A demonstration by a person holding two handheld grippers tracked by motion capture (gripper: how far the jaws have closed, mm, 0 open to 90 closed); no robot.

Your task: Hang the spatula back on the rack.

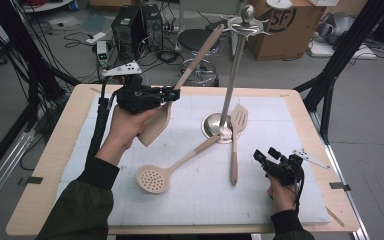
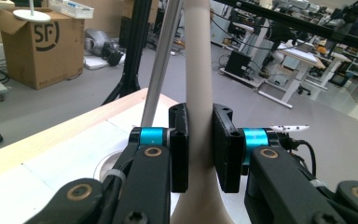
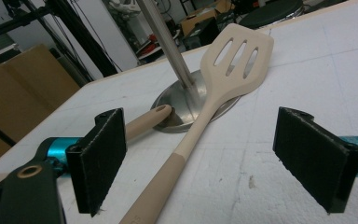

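Note:
My left gripper (image 1: 172, 94) (image 2: 200, 116) is shut on the neck of a beige turner (image 1: 156, 124) (image 2: 198, 70), lifted over the mat's back left. Its wooden handle slants up and right, its tip close to the hooks at the top of the steel utensil stand (image 1: 232, 75) (image 2: 161, 60) (image 3: 168, 42). A slotted spatula (image 1: 238, 120) (image 3: 235, 60) rests with its blade on the stand's round base. A perforated skimmer (image 1: 153, 179) lies on the mat, its handle end (image 3: 144, 122) touching the base. My right gripper (image 1: 260, 156) (image 3: 214, 158) stands open near the front right, its jaws on either side of the spatula's handle end without touching it.
The white mat (image 1: 200, 200) covers a wooden table (image 1: 45, 175). Behind the table stand a cardboard box (image 1: 280, 25), a computer tower (image 1: 130, 25) and a stool (image 1: 197, 40). Black frame legs (image 1: 330, 75) rise at the back right, cables trail at the left.

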